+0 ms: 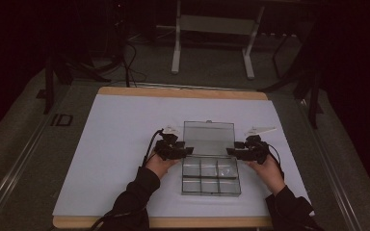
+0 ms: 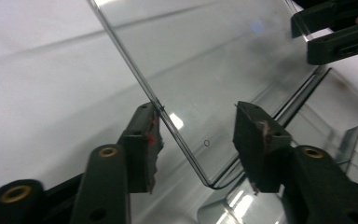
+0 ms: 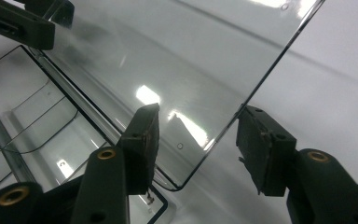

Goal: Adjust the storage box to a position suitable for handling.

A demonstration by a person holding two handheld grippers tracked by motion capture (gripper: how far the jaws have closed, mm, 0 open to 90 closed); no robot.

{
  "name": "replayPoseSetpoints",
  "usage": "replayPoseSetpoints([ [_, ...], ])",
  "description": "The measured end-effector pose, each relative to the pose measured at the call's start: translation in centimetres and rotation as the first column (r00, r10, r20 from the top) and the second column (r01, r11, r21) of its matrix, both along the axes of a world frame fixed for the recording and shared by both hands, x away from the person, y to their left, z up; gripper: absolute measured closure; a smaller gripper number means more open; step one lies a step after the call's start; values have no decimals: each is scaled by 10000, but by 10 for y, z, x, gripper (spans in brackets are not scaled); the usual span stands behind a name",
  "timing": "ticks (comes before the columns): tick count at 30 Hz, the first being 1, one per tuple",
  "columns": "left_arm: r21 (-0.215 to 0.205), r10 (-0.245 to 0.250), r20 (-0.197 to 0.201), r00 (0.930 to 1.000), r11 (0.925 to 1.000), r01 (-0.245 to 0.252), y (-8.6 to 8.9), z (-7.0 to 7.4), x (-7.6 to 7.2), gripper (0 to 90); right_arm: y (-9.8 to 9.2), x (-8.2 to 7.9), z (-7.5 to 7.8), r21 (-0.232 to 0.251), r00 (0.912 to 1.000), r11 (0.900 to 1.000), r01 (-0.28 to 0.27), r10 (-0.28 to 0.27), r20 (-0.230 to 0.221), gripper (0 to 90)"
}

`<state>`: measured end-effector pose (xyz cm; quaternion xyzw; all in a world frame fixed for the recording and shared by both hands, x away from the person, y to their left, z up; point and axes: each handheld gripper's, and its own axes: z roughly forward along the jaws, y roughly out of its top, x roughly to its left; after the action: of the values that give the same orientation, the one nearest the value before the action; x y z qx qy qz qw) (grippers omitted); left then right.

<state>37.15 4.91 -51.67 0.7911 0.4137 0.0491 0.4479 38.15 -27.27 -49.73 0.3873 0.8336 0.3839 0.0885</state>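
A clear plastic compartment box (image 1: 211, 175) lies on the white mat, and its lid (image 1: 208, 137) stands up at the back. My left gripper (image 1: 189, 150) is at the lid's lower left corner and my right gripper (image 1: 230, 151) at its lower right corner. In the left gripper view the lid (image 2: 214, 56) passes between the jaws of the left gripper (image 2: 195, 112), close to one pad, with a wide gap to the other. In the right gripper view the lid's (image 3: 177, 46) corner sits between the spread jaws of the right gripper (image 3: 200, 112), which do not press on it.
The box's divided tray (image 3: 37, 130) lies below the lid. The white mat (image 1: 125, 125) covers a wooden table (image 1: 183, 92). The legs of a metal stand (image 1: 176, 57) rise on the floor beyond the table. Each gripper view shows the other gripper (image 2: 335, 32) across the lid.
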Motion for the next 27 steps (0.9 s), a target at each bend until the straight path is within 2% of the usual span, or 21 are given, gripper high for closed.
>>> replayPoseSetpoints([
  [7,91,90,-338,9994,9999,-87,-2,1,0,489,-1,3,-1,171,9990,9998,140,-133,-426,488],
  [8,32,107,-472,9988,9999,-106,-1,1,1,488,-1,3,-1,192,9988,9997,151,-142,-471,488],
  [13,-21,146,-664,9977,9999,-148,-1,0,3,476,-2,5,-1,224,9971,9994,257,-241,-717,486],
  [15,65,337,-785,9963,9994,-333,-2,0,3,438,-1,5,-1,135,9962,9994,307,-295,-818,478],
  [16,100,457,-836,9954,9989,-450,-1,-1,4,421,0,5,0,-31,9972,9995,325,-327,-674,511],
  [17,141,322,-658,9973,9994,-314,-2,-2,4,426,1,4,-1,-98,9972,9996,283,-289,-692,515],
  [18,147,340,-620,9975,9993,-332,-2,-2,3,436,2,4,-2,-205,9970,9995,231,-245,-732,513],
  [22,272,355,-447,9984,9990,-343,-4,0,2,432,4,4,-4,-147,9978,9996,244,-252,-615,517],
  [25,167,291,-296,9991,9995,-286,-4,3,0,359,4,3,-2,-210,9977,9995,254,-267,-631,507],
  [27,-36,-1,-262,9997,10000,0,-2,5,-1,255,3,3,-1,-216,9979,9995,213,-225,-600,496],
])
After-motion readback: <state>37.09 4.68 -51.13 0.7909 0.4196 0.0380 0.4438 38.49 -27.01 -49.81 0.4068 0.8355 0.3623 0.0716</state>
